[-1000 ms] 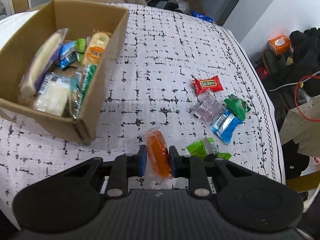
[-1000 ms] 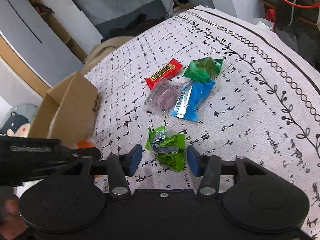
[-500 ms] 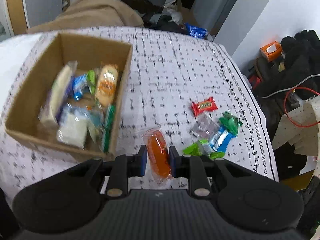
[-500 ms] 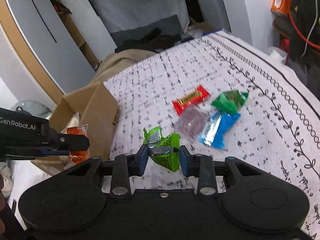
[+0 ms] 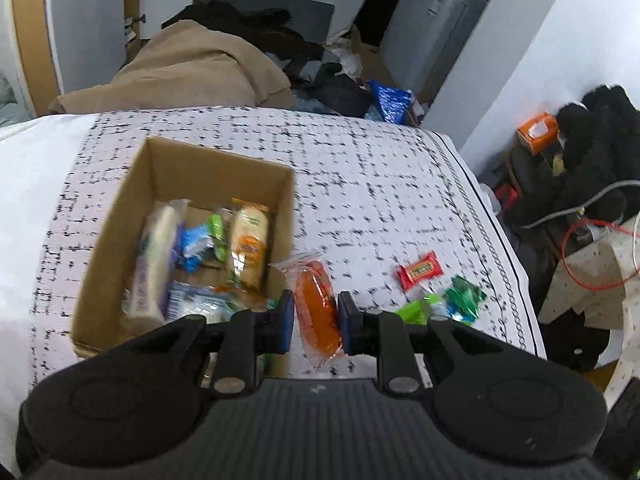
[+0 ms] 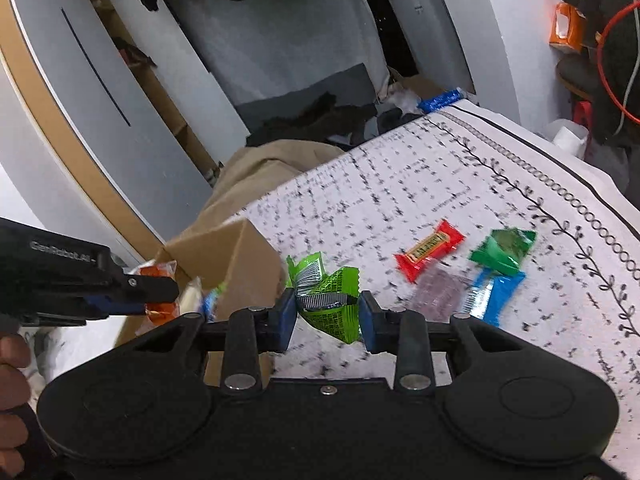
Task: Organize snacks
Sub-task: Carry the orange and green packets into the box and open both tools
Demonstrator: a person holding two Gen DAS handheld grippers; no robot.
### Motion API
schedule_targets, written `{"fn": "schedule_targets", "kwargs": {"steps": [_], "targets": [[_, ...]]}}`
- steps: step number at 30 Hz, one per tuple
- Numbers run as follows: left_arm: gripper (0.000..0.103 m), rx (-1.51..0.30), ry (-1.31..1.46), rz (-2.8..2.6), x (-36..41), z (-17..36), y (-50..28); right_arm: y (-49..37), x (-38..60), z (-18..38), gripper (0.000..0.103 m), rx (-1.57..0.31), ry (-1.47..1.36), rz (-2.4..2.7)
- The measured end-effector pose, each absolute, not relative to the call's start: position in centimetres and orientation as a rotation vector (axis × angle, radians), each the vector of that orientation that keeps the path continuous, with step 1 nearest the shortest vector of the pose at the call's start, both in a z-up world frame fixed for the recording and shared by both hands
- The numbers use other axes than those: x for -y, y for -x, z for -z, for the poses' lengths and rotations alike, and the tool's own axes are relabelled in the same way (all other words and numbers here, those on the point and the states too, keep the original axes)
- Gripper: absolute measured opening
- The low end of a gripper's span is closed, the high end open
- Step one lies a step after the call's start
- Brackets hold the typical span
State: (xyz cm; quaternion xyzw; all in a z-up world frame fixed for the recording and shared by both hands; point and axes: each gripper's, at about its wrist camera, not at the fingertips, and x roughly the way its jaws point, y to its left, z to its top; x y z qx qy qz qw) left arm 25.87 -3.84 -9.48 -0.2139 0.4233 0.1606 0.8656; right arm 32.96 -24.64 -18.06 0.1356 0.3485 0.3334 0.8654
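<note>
My left gripper (image 5: 314, 318) is shut on an orange snack in a clear wrapper (image 5: 316, 308), held in the air next to the right wall of an open cardboard box (image 5: 216, 164) that holds several snacks. My right gripper (image 6: 328, 314) is shut on a light green snack packet (image 6: 330, 300), lifted above the table just right of the box (image 6: 236, 256). The left gripper with the orange snack also shows in the right wrist view (image 6: 158, 294). A red bar (image 6: 430, 250), a dark green packet (image 6: 502, 254), a blue packet (image 6: 494, 294) and a clear purplish packet (image 6: 438, 294) lie on the patterned tablecloth (image 6: 420, 184).
The table's right edge (image 5: 508, 240) drops to floor clutter with an orange box (image 5: 536, 132), dark bags and cables. A tan cloth heap (image 5: 192, 68) lies behind the table. A blue foil bag (image 5: 390, 100) sits beyond the far edge.
Both grippers have risen and moved left toward the box. The right gripper closed on the light green packet and lifted it. The left still holds the orange snack, now beside the box.
</note>
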Motion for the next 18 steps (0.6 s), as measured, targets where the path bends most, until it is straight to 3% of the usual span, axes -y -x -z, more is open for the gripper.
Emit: {"fn": "schedule_targets", "kwargs": {"steps": [18], "targets": [[0.022, -0.875, 0.476, -0.437, -3.5, 8.9, -24.8, -31.2, 19.2, 15.7, 0.032, -0.694, -0.28, -0.834]]}}
